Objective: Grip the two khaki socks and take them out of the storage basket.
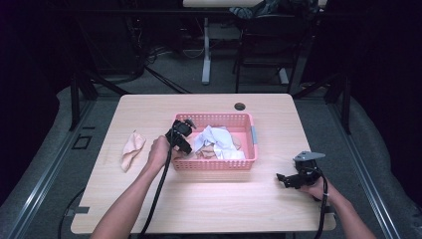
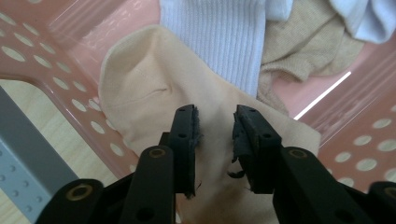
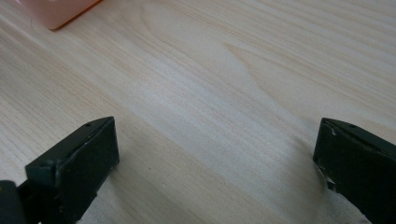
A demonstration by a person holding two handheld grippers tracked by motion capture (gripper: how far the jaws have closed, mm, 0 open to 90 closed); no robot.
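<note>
Picking step in hand: left tongs [image 2: 215, 140] narrowed astride peach cotton sock [image 2: 144, 98] inside pink perforated plastic basket [image 1: 249, 162], not yet clamped. Right tongs [image 3: 215, 163] wide apart over wooden surface [image 3: 233, 70]. Next: pinch, lift clear.

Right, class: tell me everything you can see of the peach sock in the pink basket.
The peach sock is a soft, fine-knit fabric piece, plain and pale, lying crumpled against the pink basket wall at its left end. A white ribbed sock overlaps its far edge. The left gripper straddles it, jaws narrowly apart with the fabric between them; whether the pads press it is unclear.
</note>
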